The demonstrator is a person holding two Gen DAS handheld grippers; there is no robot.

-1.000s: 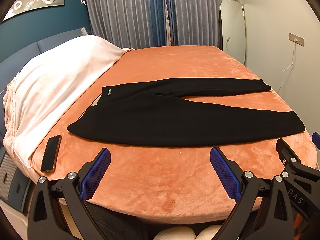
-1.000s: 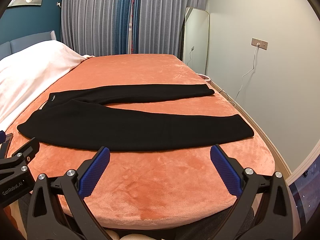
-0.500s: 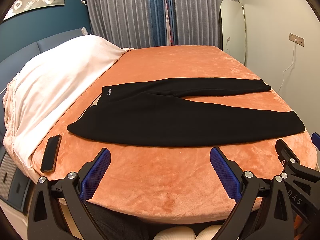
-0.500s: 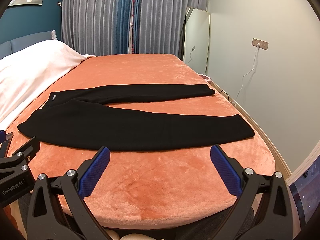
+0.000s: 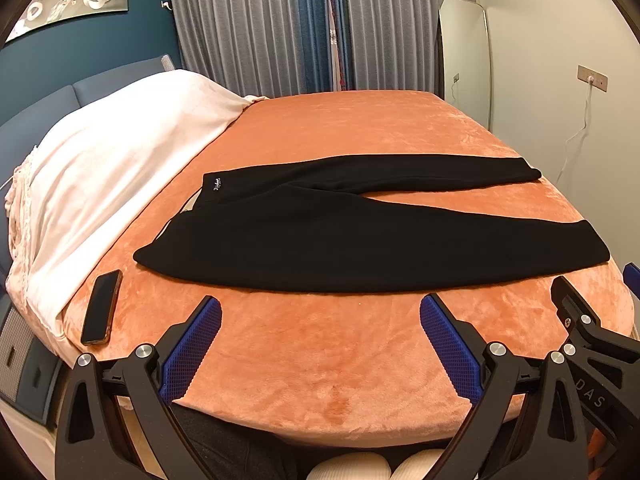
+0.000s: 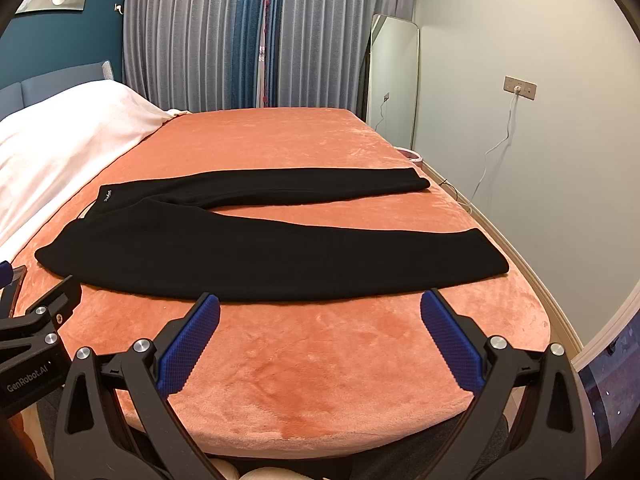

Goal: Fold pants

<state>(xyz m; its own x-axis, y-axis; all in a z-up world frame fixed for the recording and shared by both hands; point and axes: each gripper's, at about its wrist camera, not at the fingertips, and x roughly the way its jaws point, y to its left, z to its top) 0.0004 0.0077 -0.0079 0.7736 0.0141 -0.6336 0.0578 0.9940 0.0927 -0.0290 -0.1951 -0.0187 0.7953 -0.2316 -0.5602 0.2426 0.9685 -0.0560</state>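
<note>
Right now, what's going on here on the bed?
A pair of black pants lies spread flat on the orange bed cover, waistband toward the white blanket, the two legs splayed apart. Folding has not started. A person holds the left tool and the right tool at the near edge of the bed, both open and gripping nothing, short of the pants. A phone lies beside the waistband end.

Almost nothing has changed over the last second: in the left wrist view the right gripper (image 5: pixel 592 320) at the frame's right edge has edged slightly upward and inward, and in the right wrist view the pants (image 6: pixel 272 256) have slipped a touch lower and rightward.
</note>
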